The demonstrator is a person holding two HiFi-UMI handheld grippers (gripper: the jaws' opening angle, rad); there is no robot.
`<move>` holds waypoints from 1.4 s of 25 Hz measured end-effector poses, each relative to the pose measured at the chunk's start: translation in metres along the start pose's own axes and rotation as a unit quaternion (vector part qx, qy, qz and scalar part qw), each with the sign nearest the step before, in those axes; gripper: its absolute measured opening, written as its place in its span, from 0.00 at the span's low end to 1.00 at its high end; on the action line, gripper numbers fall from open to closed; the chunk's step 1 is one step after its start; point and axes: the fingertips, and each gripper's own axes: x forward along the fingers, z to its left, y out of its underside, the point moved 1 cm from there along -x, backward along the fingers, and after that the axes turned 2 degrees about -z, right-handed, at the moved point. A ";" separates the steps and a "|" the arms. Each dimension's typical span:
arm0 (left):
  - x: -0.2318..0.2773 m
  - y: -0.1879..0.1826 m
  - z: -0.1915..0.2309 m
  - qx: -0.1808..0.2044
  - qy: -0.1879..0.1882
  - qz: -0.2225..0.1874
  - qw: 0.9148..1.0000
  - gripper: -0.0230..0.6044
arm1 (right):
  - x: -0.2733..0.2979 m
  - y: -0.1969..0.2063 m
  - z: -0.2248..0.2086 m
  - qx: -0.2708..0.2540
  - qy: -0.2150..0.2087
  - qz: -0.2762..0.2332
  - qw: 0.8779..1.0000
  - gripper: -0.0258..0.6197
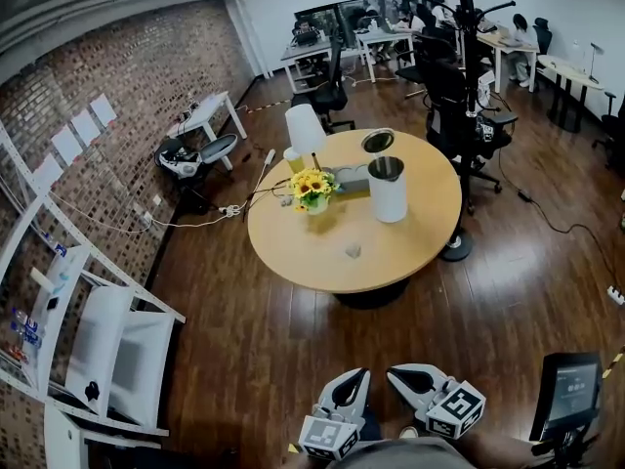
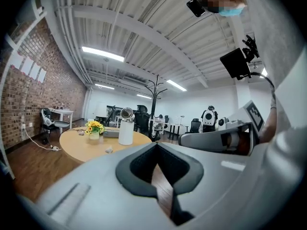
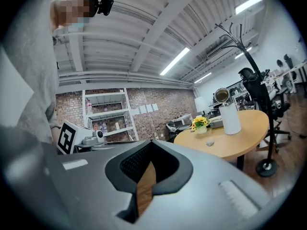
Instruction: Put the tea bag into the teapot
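Left tongs (image 1: 354, 379), right tongs (image 1: 405, 374) both pressed together, empty. Tea bag (image 1: 353, 250) on table (image 1: 293, 252), well ahead; teapot (image 1: 388, 189) behind it (lid up). Close in first, spread jaws before reaching bag.

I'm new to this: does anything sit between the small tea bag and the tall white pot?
Nothing visible does. Only bare table lies between the tea bag and the teapot; the sunflowers stand off to one side.
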 end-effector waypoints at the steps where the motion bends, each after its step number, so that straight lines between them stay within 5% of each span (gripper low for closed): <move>1: 0.007 -0.002 0.010 0.000 0.005 -0.001 1.000 0.04 | 0.009 -0.001 -0.006 -0.001 0.005 0.002 1.000 0.04; 20: 0.069 -0.022 0.183 -0.004 0.089 0.001 0.996 0.04 | 0.183 -0.021 -0.061 -0.009 0.084 -0.014 0.996 0.04; 35: 0.096 -0.022 0.215 -0.028 0.089 0.003 0.996 0.04 | 0.212 -0.024 -0.092 -0.007 0.098 0.003 0.995 0.04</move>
